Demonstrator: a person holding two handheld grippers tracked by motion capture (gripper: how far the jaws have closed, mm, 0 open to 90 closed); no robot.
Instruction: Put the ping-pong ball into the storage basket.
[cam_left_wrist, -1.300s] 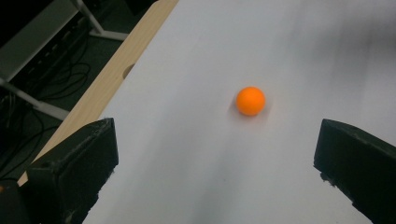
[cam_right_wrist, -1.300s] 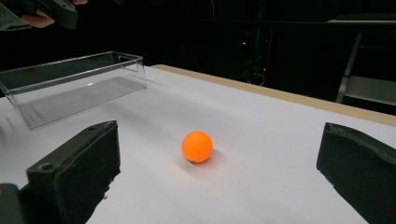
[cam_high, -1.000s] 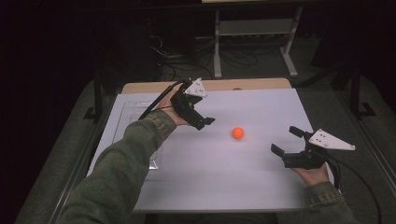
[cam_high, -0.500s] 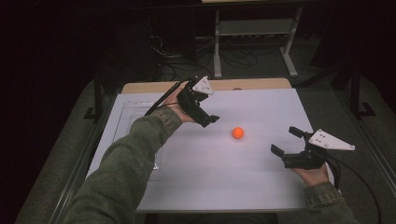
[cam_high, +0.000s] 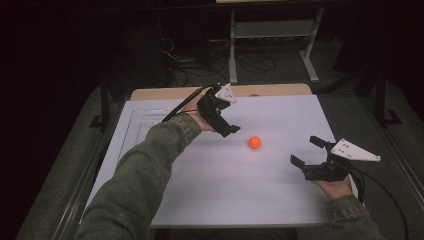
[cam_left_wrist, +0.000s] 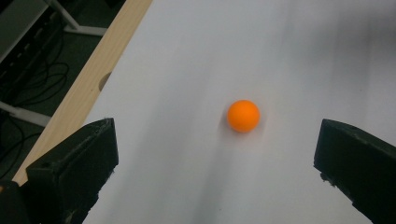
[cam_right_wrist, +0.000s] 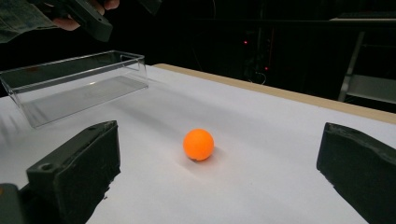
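A small orange ball rests on the white table surface, a little right of the table's middle, with nothing touching it. In the left gripper view the ball lies ahead of the two black jaws, between their lines but beyond their tips. In the right gripper view the ball sits in the middle distance, again framed by that gripper's jaws. The left gripper, held in the person's left hand, hovers above the table just beside the ball on its left, pointing down toward it. Its jaws are spread wide with nothing between them. Compared with a second ago, this gripper has lifted slightly and tilted more steeply toward the ball, while the ball has stayed in the same spot. That suggests the left hand is lining up for a grasp and has yet to close in. The right gripper rests low near the table's right edge, well apart from the ball, jaws likewise spread and empty, and it has not moved. A clear plastic box, open on top, stands on the left part of the table. It is a likely place for the ball to go once picked up.
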